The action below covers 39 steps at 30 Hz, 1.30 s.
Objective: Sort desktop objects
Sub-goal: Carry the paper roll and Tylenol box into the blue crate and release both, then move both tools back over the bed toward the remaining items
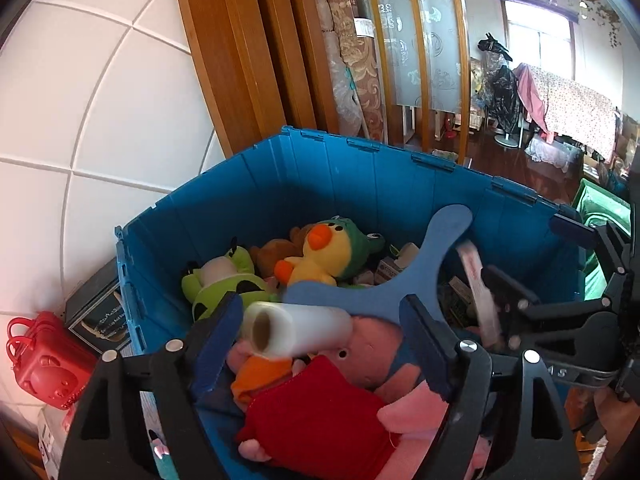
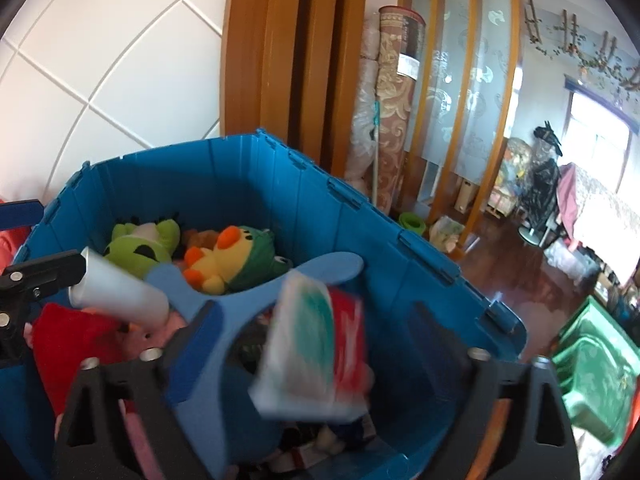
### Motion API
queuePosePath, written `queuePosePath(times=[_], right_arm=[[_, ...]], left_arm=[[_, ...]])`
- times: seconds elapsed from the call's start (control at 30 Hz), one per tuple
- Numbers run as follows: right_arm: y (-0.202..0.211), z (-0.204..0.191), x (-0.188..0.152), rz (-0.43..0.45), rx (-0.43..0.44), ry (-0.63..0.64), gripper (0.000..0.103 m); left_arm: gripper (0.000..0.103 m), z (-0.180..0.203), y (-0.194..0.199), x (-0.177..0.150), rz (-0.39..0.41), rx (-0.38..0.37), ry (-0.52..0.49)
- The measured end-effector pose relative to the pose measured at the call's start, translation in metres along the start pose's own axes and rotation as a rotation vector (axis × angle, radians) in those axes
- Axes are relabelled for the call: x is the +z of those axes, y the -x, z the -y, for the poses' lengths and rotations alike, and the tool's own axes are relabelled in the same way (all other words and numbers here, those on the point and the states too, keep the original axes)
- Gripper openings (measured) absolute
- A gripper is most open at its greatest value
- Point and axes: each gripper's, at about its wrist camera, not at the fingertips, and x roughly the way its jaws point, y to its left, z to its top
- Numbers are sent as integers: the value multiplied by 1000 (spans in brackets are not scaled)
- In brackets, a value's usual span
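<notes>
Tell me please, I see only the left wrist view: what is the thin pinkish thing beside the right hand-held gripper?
Observer: The right wrist view shows its face. It is a flat packet, white with a green and a red area, and blurred.
Operator: Is the right hand-held gripper closed on it?
Observer: No. The right hand-held gripper is wide open, with a gap on each side of the packet.
Operator: Is anything on the floor behind the bin?
Observer: Yes, a green roll stands just past the far rim of the blue bin.
</notes>
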Motion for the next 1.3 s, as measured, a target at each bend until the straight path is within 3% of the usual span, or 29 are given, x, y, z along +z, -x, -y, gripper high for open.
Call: queuePosePath(times=[0.17, 0.4, 0.7, 0.97, 1.3], right_arm=[[10, -1, -2, 34, 10, -3, 103], [39, -3, -2, 80, 4, -26, 103], [106, -38, -8, 202, 64, -35, 103], [149, -109, -7, 287, 200, 6, 103], [153, -224, -15, 240, 351, 118, 103]], left_arm=[[81, -3, 9, -3, 12, 8, 3], [91, -14, 39, -17, 72, 30, 33], [91, -55, 95, -66, 160, 115, 115], [92, -128, 125, -131, 150, 196, 205], [92, -243, 148, -224, 54, 339, 344]])
